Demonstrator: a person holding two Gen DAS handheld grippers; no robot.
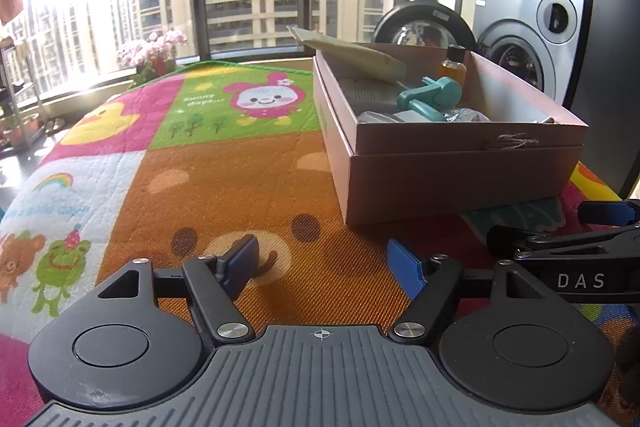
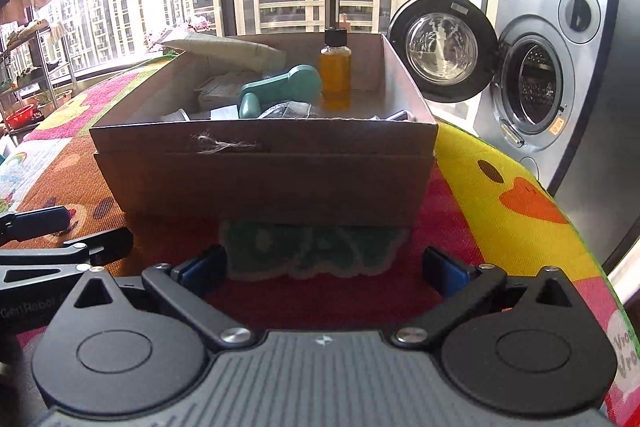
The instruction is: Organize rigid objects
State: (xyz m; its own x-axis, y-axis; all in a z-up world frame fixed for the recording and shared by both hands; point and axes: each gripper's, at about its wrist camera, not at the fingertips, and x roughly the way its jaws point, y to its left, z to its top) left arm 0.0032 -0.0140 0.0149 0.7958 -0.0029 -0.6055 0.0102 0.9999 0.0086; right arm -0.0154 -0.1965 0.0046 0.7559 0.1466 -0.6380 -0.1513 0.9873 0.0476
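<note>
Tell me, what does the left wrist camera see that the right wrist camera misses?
Only the left view shows the pink bunny picture on the play mat and the pot of pink flowers by the window. Only the right view looks into the washing machine drum and catches the metal shelf rack. Both show the open cardboard box holding an amber bottle and a teal tool, and each shows its own tongs, left tongs and right tongs, open and empty.

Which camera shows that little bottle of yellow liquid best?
The right wrist view: the bottle stands upright in the box, visible nearly cap to base. The left wrist view shows only its cap and upper part behind a teal tool.
</note>
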